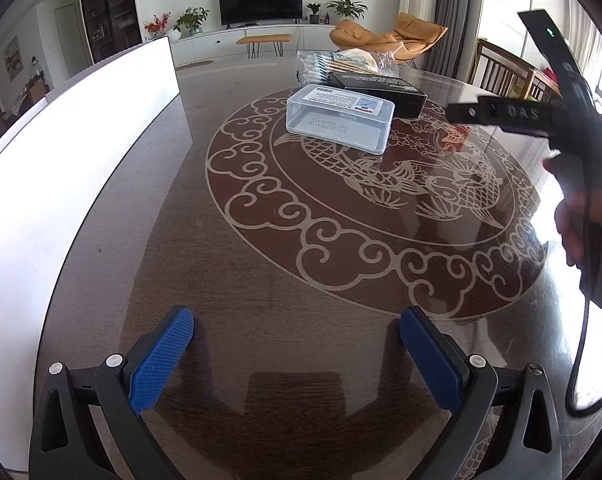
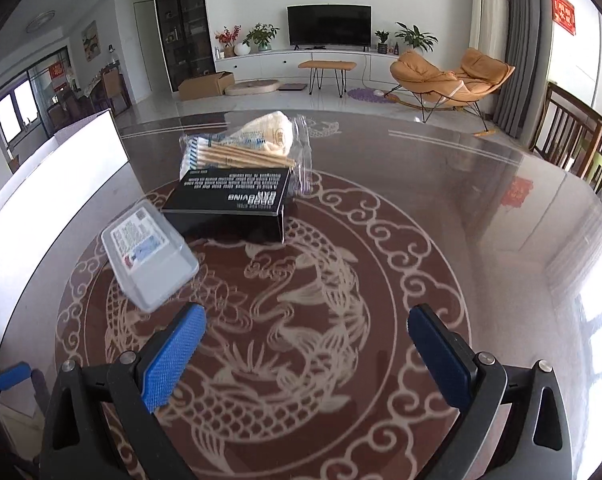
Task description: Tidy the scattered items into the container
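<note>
Behind the dark glass-topped table [image 2: 441, 208] with its dragon medallion lay a living room with a television and an orange lounger; on the table nothing had yet been tidied, as far as these views showed. You had three items left, all out on the glass: the clear plastic case [image 2: 151, 254], the black box [image 2: 229, 204] just beyond it, and the bag of cotton swabs [image 2: 241, 148] at the far end, its near edge against the black box. The white container [image 1: 73, 128] stood along the left edge of the table, well apart from them; its inside was hidden, so I could not tell whether it held anything.

Your left gripper [image 1: 297, 356] had its jaws wide and empty, low over the near glass; your right gripper [image 2: 307, 356] was likewise spread wide and carrying nothing, with the clear case just ahead of its left finger.

From the right wrist, the case's long axis ran from far-left to near-right, label up; the black box lay roughly crosswise; the swab sticks pointed left to right.
</note>
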`<state>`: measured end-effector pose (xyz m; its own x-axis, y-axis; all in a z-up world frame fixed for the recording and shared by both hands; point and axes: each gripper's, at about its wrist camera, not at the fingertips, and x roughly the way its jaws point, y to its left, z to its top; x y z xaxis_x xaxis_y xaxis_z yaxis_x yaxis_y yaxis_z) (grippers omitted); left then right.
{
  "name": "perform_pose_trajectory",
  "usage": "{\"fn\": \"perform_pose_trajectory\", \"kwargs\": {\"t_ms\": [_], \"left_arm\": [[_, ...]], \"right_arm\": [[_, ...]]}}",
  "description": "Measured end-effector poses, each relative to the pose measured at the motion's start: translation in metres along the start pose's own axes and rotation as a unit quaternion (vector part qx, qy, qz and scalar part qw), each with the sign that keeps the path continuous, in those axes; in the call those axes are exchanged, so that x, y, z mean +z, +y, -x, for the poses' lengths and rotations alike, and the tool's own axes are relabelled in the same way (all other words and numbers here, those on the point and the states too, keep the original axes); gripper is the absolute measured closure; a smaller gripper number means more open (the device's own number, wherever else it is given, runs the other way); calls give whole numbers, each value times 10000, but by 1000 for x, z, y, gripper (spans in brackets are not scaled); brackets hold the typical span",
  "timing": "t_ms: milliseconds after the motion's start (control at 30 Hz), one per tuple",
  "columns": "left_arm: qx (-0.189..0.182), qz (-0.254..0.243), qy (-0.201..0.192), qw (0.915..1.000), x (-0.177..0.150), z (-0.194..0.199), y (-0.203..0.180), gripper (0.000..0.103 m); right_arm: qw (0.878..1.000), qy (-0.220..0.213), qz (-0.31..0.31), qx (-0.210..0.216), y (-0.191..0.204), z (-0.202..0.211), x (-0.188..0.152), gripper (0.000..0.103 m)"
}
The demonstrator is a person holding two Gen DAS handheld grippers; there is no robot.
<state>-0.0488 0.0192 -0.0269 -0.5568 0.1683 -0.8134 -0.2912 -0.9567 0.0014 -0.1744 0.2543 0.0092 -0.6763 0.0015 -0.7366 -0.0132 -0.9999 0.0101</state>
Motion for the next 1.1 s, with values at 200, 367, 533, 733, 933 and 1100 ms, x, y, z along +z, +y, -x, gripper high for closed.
{"fn": "perform_pose_trajectory", "kwargs": {"t_ms": [200,367,533,733,933,1100], "left_arm": [[0,-1,0,10000,0,0,0,0],[-1,-4,4,10000,1,0,0,0],[-4,-4,-2,10000,2,-1,0,0],[-4,-6,2,10000,5,-4,0,0],[-9,-4,-5,10000,5,-5,-1,0],[-8,-5,-4,10000,5,-4,-1,0]], "right_arm": [[9998,-157,65,108,32,-56,117,2],[9971,426,628,-73,72,-118,151,2],[9919,1152,371,-388,50,-142,132,2],[9669,2205,-1268,-220,-26,-83,56,2],[9831,1156,-1418,105,-75,27,7,2],[9891,819,-1147,-418,-101,69,-56,2]]}}
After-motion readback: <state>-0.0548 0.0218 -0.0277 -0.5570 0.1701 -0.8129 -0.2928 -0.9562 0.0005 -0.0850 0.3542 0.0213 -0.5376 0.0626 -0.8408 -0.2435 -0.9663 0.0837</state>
